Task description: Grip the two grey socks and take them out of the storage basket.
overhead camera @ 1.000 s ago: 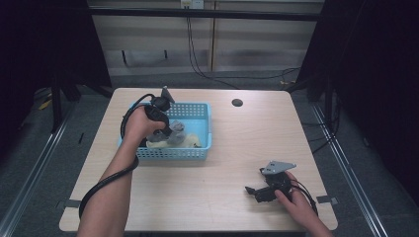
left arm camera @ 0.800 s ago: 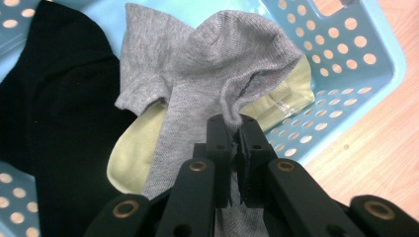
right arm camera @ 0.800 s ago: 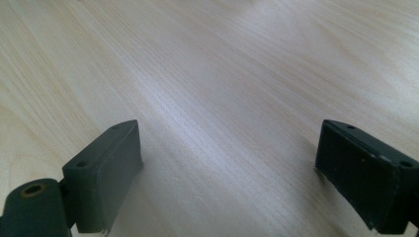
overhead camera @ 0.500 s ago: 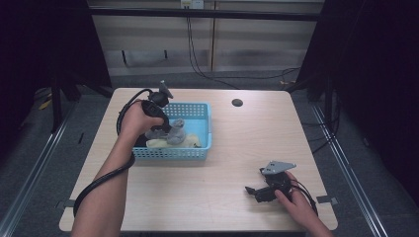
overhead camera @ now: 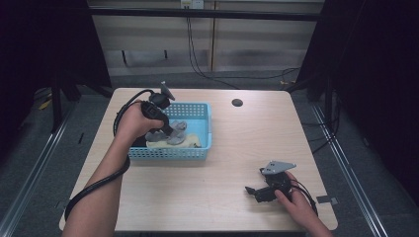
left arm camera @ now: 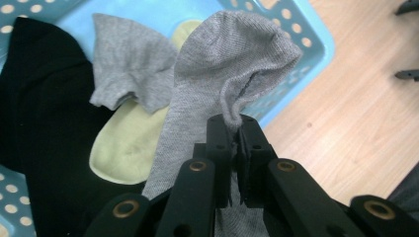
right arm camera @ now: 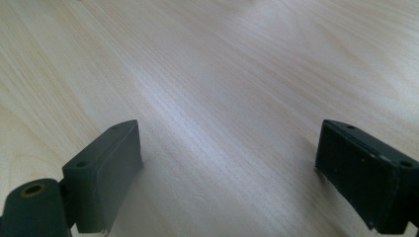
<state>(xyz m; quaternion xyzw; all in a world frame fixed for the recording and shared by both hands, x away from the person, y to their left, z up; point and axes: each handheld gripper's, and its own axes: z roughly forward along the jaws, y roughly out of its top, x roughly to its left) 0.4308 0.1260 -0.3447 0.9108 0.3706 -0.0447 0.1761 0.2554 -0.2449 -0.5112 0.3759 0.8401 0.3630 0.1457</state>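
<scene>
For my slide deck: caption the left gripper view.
Left gripper pinches a grey sock above the blue basket.

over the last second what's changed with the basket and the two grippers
The left gripper, shut on a grey sock, has lifted it a little higher over the blue basket. The second grey sock, black cloth and right gripper on the table stayed put.
</scene>
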